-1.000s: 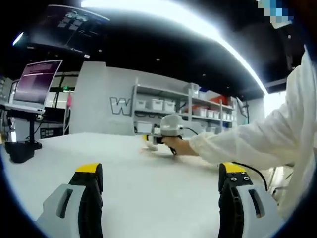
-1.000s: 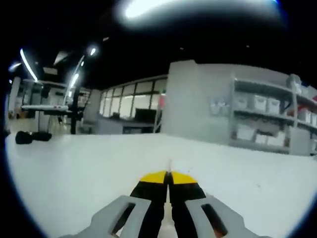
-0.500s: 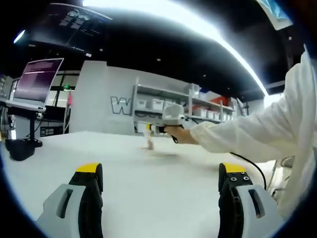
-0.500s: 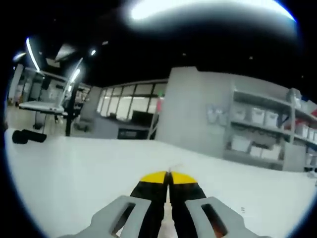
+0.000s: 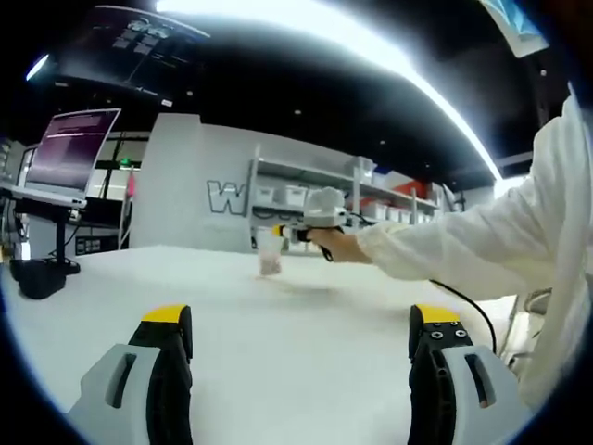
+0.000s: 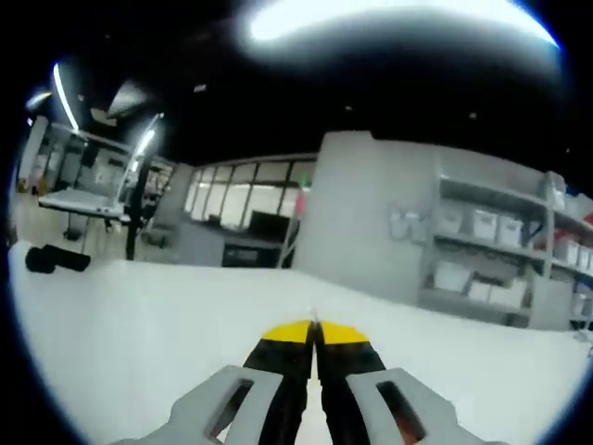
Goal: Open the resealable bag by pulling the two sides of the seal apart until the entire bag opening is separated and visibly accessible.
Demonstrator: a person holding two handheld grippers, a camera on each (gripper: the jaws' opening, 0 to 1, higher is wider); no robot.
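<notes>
Two right gripper point(image 6: 315, 326) fingertips point(image 6: 287, 332) pinch the hanging bag point(image 5: 270, 252).

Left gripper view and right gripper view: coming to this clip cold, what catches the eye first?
In the left gripper view, a white-sleeved arm reaches in from the right, holding the right gripper out over the white table, with a small clear bag hanging from its tip. The left gripper waits in the foreground, jaws wide apart. In the right gripper view, its yellow-tipped jaws are pressed together on a thin pale edge, presumably the bag.
</notes>
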